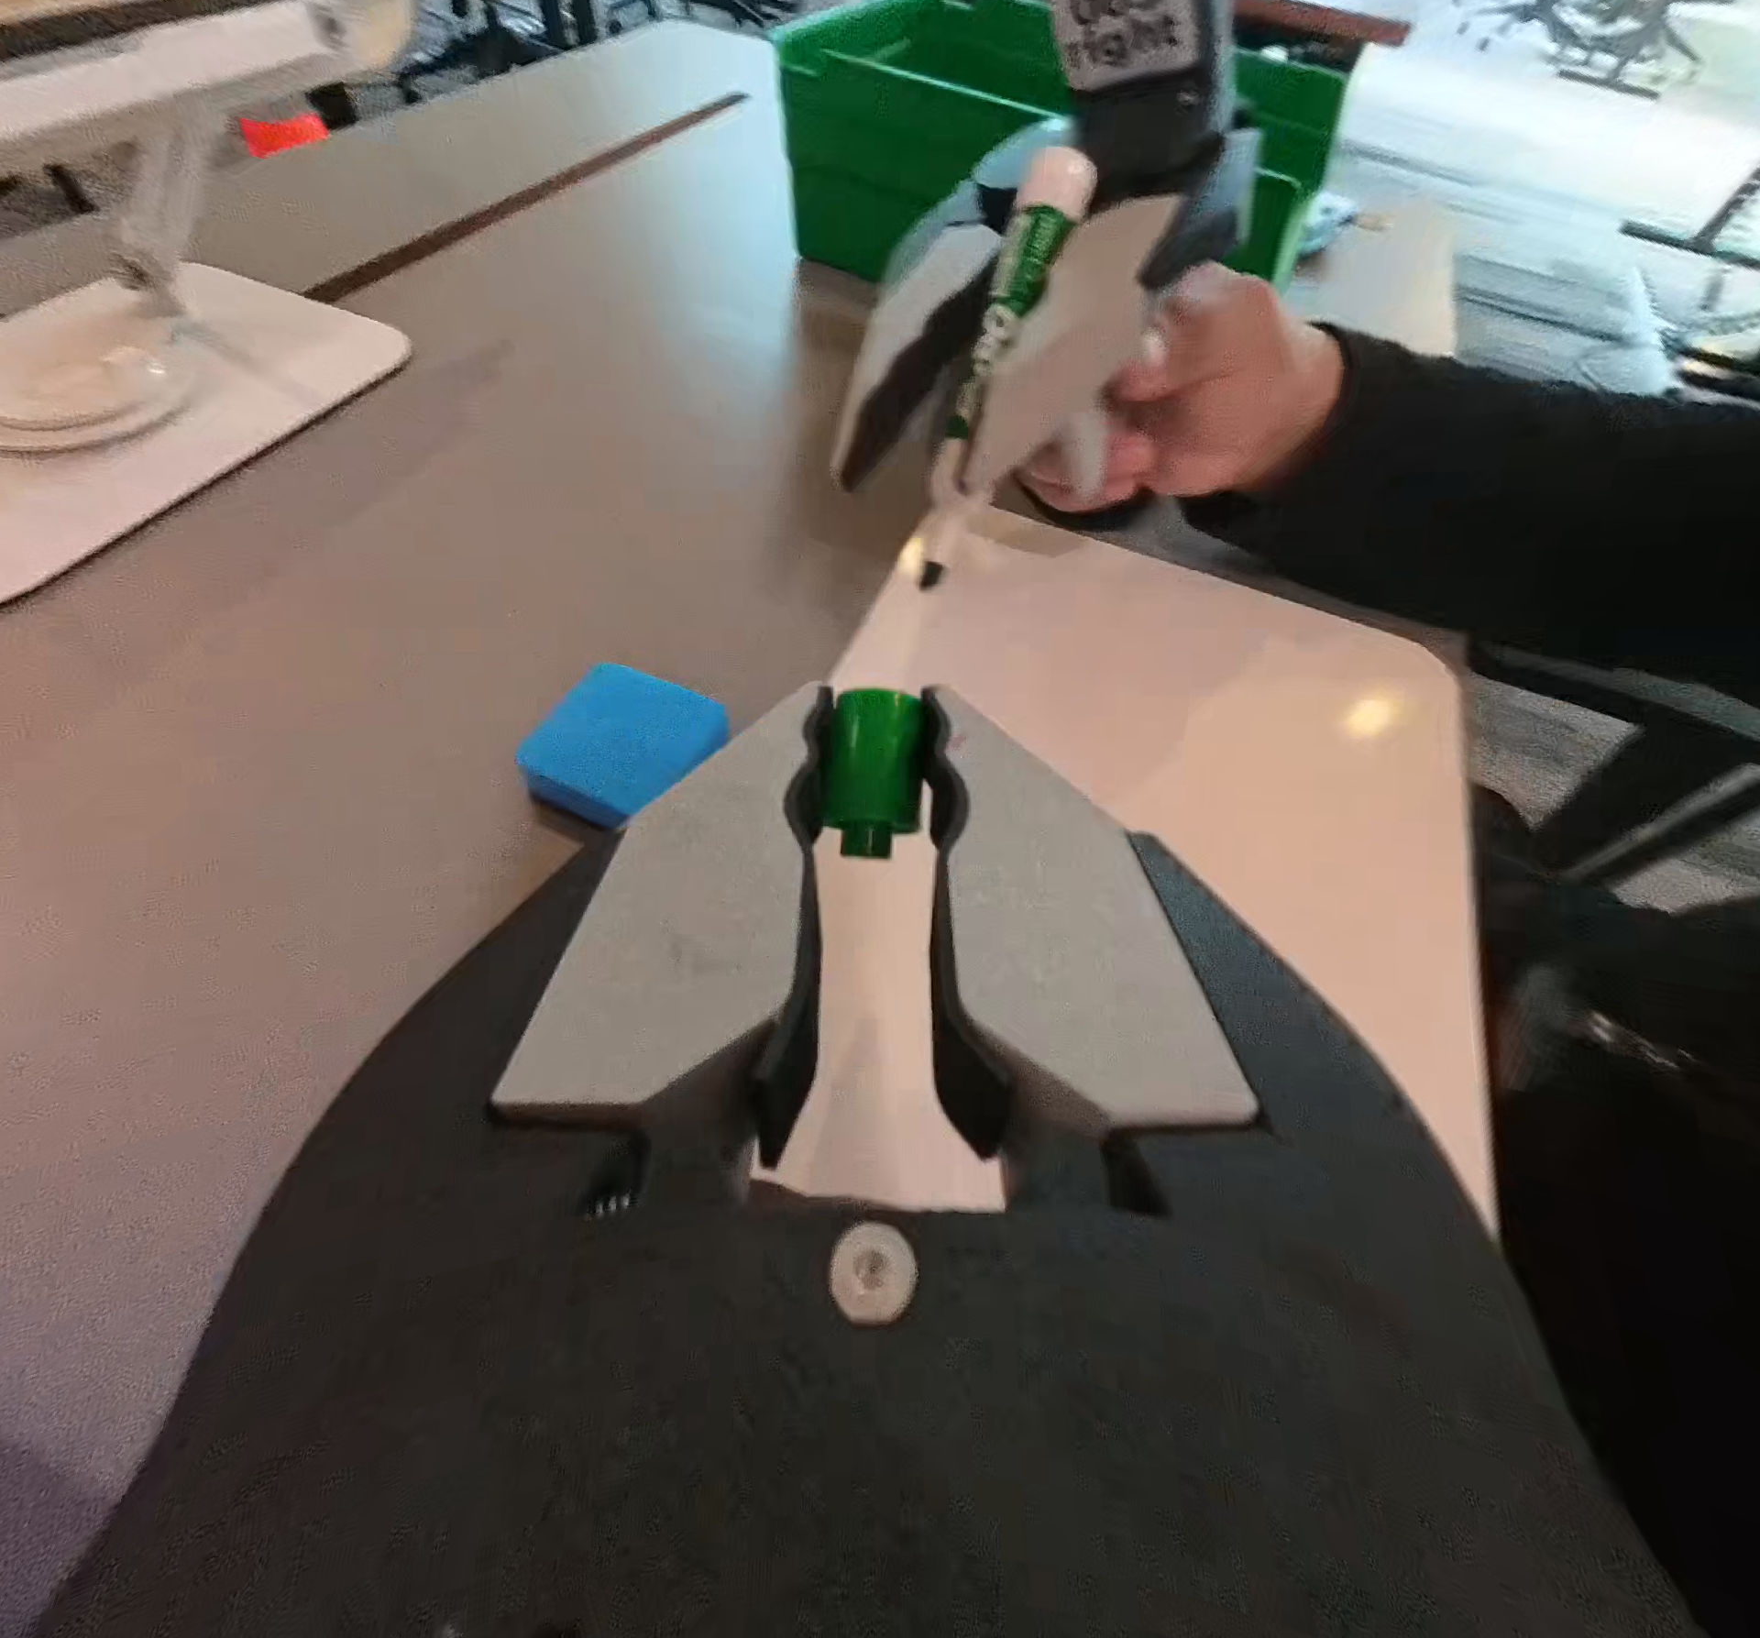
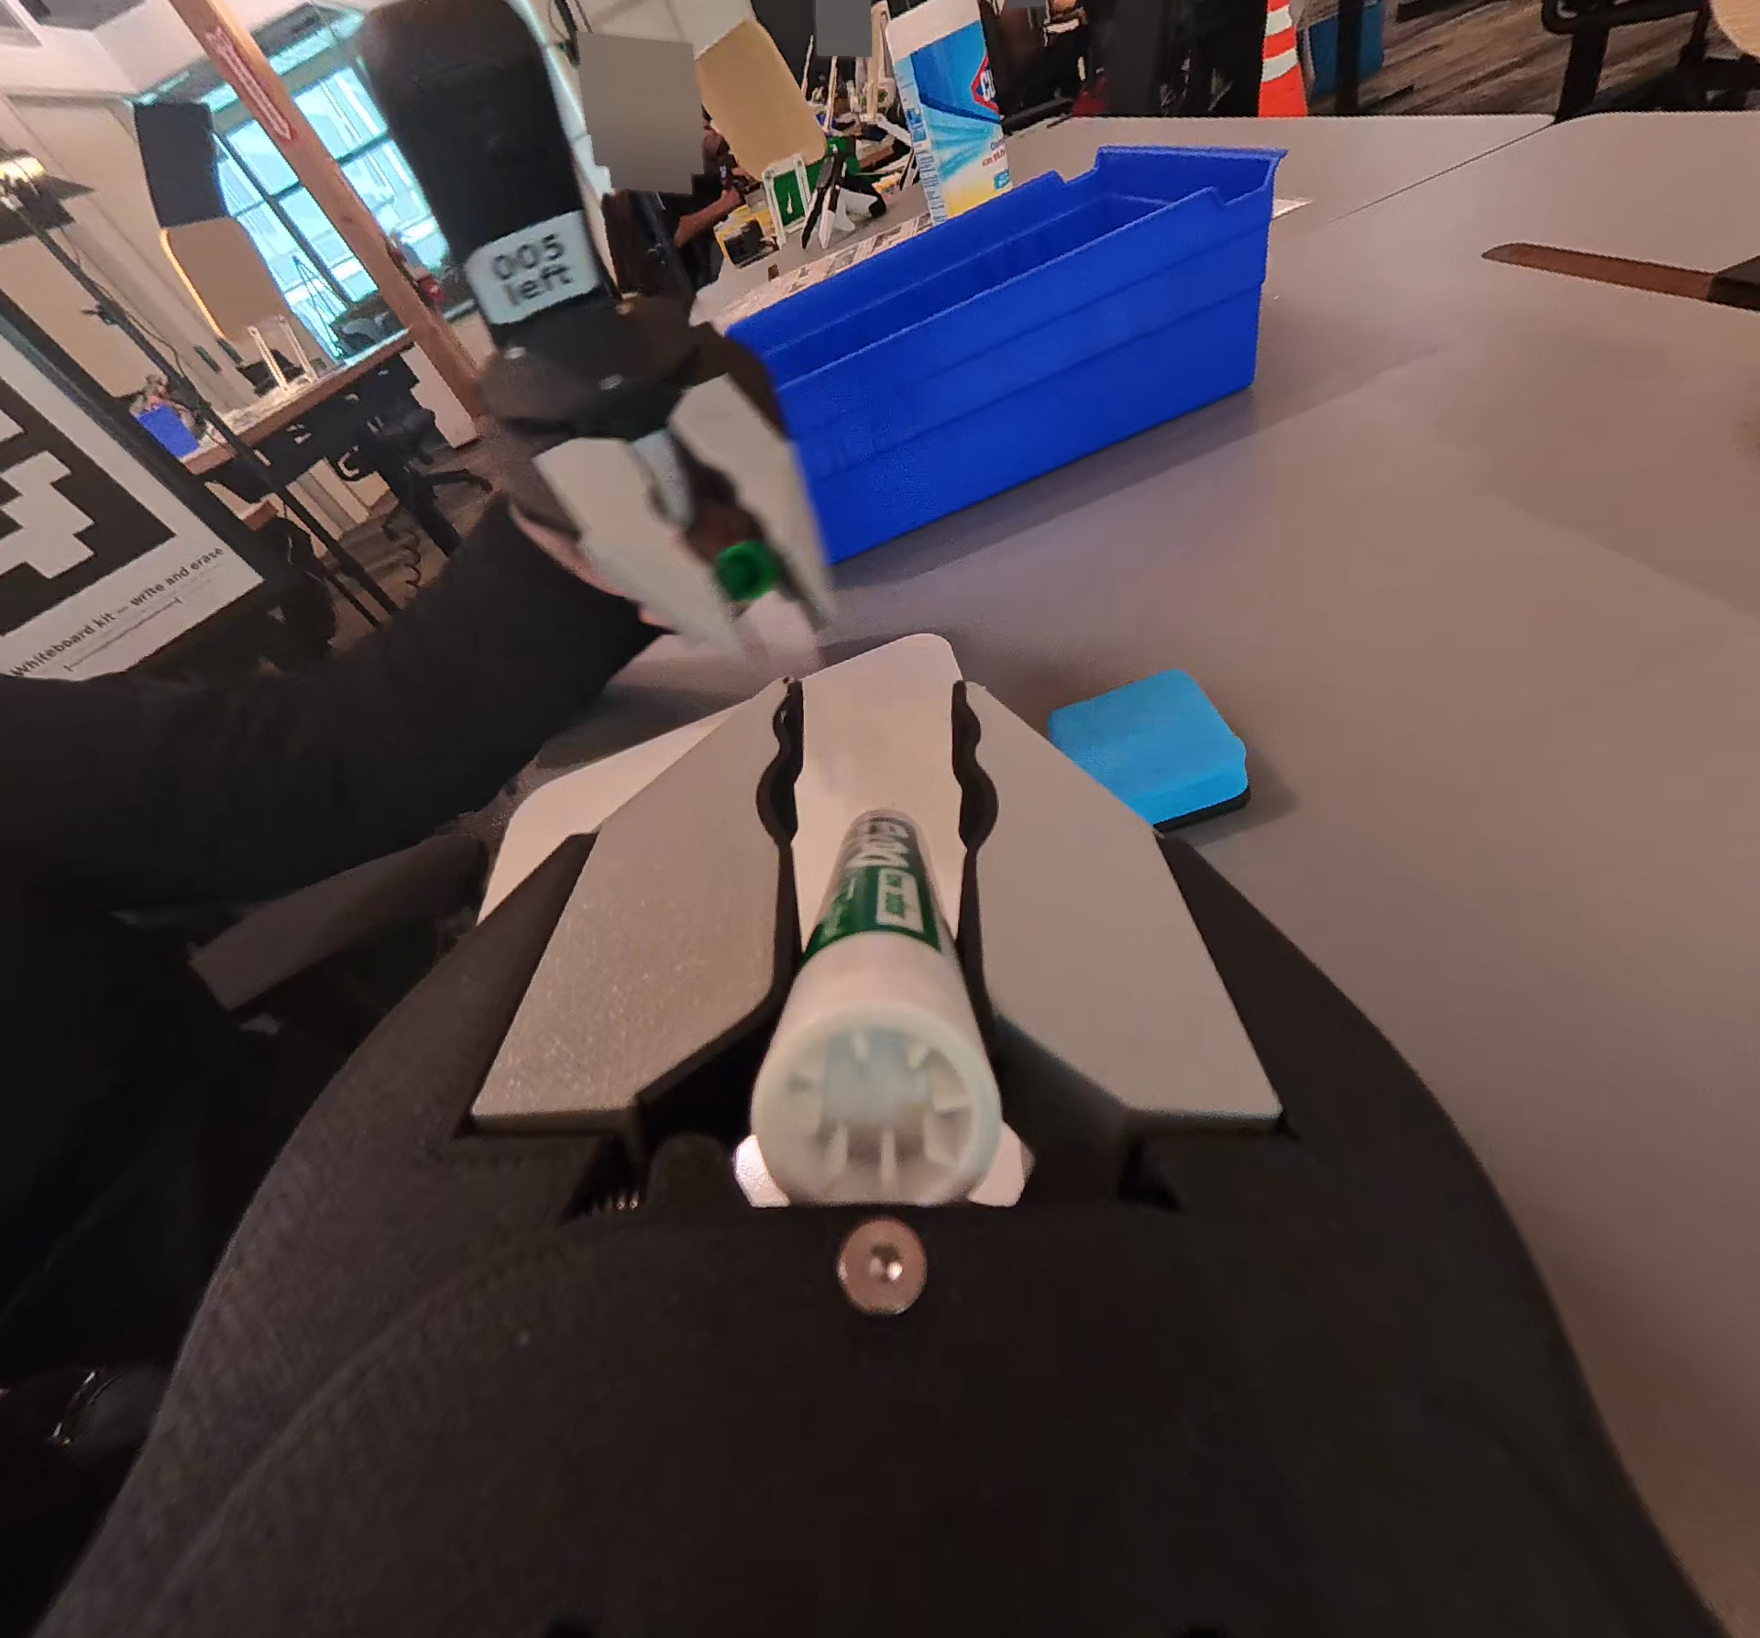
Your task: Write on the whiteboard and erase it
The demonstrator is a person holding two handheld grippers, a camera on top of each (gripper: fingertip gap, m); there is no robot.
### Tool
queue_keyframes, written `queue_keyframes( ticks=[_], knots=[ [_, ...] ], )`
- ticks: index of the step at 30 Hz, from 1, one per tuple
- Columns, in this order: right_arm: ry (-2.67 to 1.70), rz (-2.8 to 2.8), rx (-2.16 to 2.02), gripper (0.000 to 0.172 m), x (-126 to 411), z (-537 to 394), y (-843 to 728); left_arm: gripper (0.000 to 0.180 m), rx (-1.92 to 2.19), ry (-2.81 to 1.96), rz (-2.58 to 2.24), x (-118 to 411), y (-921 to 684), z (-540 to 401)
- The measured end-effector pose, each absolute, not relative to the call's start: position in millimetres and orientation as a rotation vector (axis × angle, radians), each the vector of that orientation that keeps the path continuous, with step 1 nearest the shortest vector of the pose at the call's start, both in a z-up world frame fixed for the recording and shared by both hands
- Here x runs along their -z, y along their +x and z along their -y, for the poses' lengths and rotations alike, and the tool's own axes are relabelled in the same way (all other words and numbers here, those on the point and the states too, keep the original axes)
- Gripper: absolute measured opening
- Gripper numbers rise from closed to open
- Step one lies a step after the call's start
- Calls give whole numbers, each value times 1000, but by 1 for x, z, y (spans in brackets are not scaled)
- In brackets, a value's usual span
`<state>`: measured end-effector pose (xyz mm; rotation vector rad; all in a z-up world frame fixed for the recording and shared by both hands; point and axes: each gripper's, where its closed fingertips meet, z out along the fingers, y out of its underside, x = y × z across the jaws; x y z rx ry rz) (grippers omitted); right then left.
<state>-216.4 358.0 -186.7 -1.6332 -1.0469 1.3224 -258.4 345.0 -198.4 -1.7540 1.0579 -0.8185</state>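
Note:
My left gripper (image 1: 874, 707) is shut on a green marker cap (image 1: 871, 773) and holds it over the near left edge of the white whiteboard (image 1: 1190, 735). It also shows in the right wrist view (image 2: 762, 602) with the cap (image 2: 743, 569) at its tips. My right gripper (image 2: 876, 707) is shut on an uncapped white and green marker (image 2: 876, 926), gripped well back between the fingers. In the left wrist view the marker (image 1: 1010, 288) points down, its dark tip (image 1: 931, 571) at the board's far left corner. A blue eraser (image 1: 619, 740) lies on the table beside the board and also shows in the right wrist view (image 2: 1143, 745).
A green bin (image 1: 905, 135) stands on the table behind the right gripper. A blue bin (image 2: 1029, 373) stands beyond the board in the right wrist view. A monitor's white base (image 1: 143, 411) sits at the far left. A person's dark sleeve (image 1: 1524, 469) reaches in from the right. My right fingertips sit around 6 centimeters from my left ones. The left tips stand about 10 centimeters off the blue eraser (image 1: 619, 740). The right camera catches it too, in the right wrist view (image 2: 1141, 725).

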Motion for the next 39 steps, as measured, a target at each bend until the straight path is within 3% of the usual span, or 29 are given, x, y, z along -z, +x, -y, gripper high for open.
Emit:
queue_keyframes(
  ticks=[5,10,15,25,39],
  knots=[
    [-1611,1018,-1360,30,179,-358,-214,16,826,-1797,-1416,217,-261,-236],
    [-1605,1037,-1383,30,180,-351,-218,16,678,-1930,-1506,259,-289,-189],
    [-1630,1037,-1378,30,188,-349,-218,15,866,-1886,-1446,248,-297,-141],
    [-1589,960,-1442,29,176,-353,-210,15,601,-1957,-1496,288,-276,-153],
    [-1576,973,-1458,30,172,-349,-209,15,673,-1881,-1461,271,-262,-153]
  ],
)
